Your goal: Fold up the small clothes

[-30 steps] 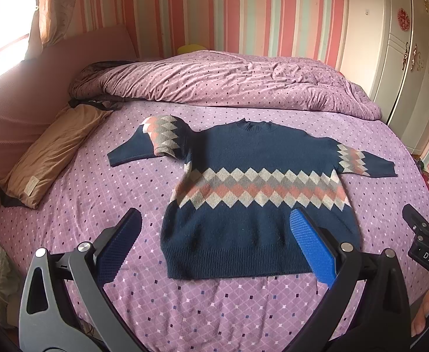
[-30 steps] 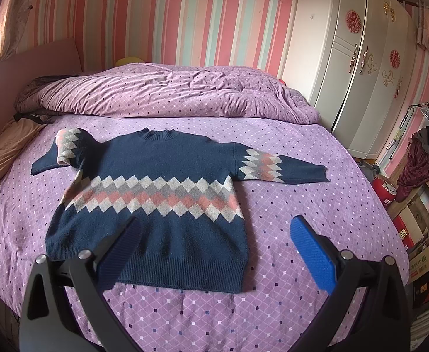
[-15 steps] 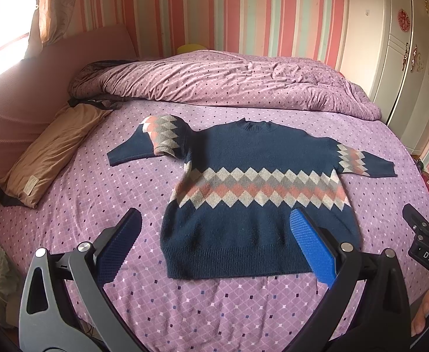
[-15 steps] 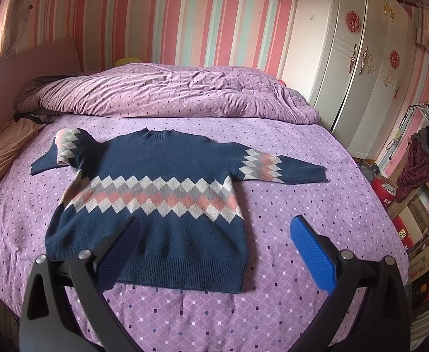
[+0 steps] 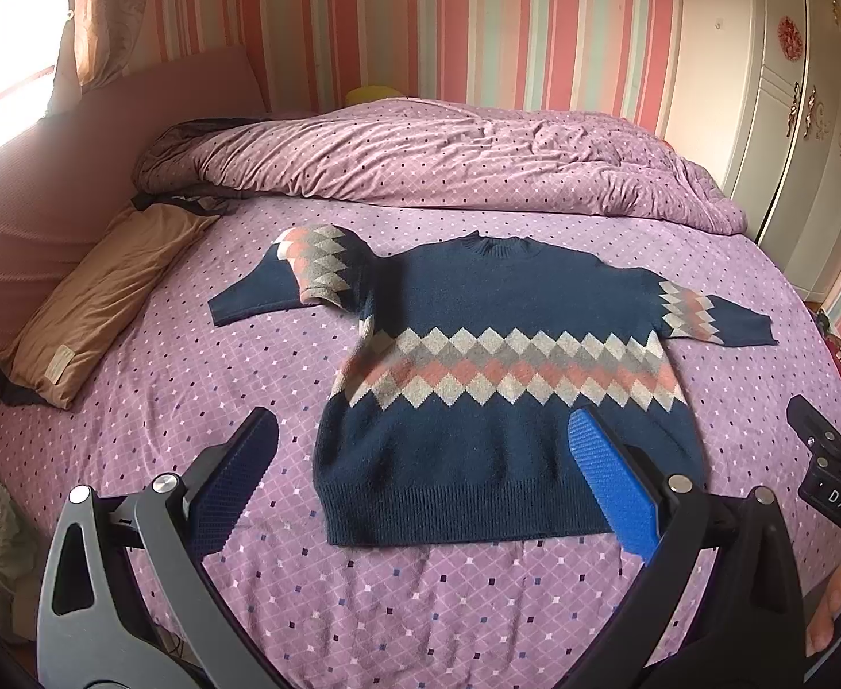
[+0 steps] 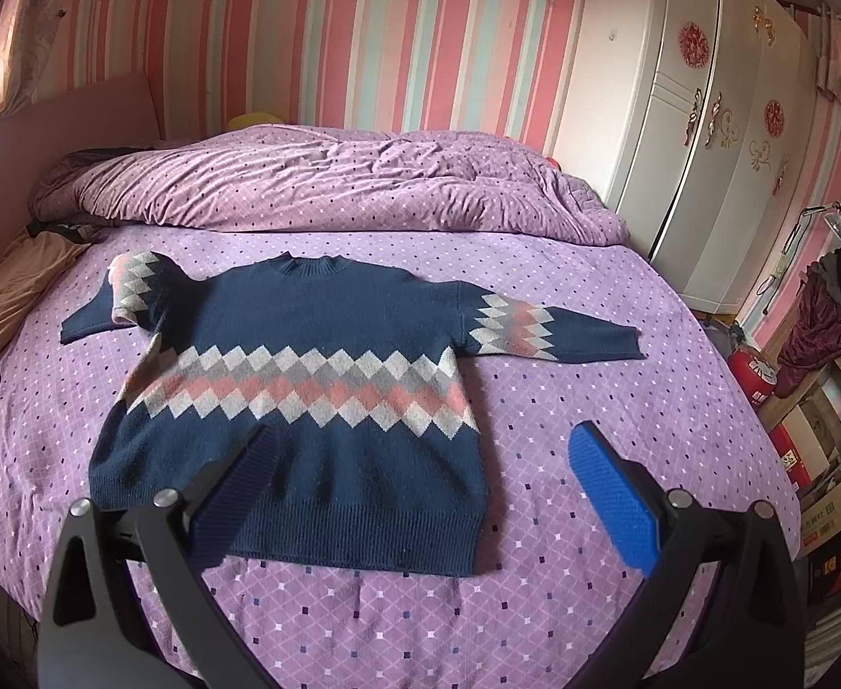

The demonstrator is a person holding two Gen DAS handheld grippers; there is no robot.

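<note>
Navy patterned sweater [image 5: 495,396] flat on purple bedspread [image 5: 191,379], left gripper [image 5: 420,476] and right gripper [image 6: 420,476] spread wide, empty

The sweater [image 5: 501,379] is showing a fuzzy, matt knit, with ribbing along its hem and collar. The bed sheet [image 5: 191,379] under it is looking like smooth, matt printed cloth, and the quilt [image 6: 328,184] behind is lying as softer, crumpled cloth. The tan pillow [image 5: 104,298] is looking like plain woven cloth. The left gripper [image 5: 420,482] and the right gripper [image 6: 420,482] are showing ribbed blue pads, matt grey plastic arms and shiny metal rivets. The wardrobe [image 6: 708,143] is gleaming with a smooth, glossy finish.
</note>
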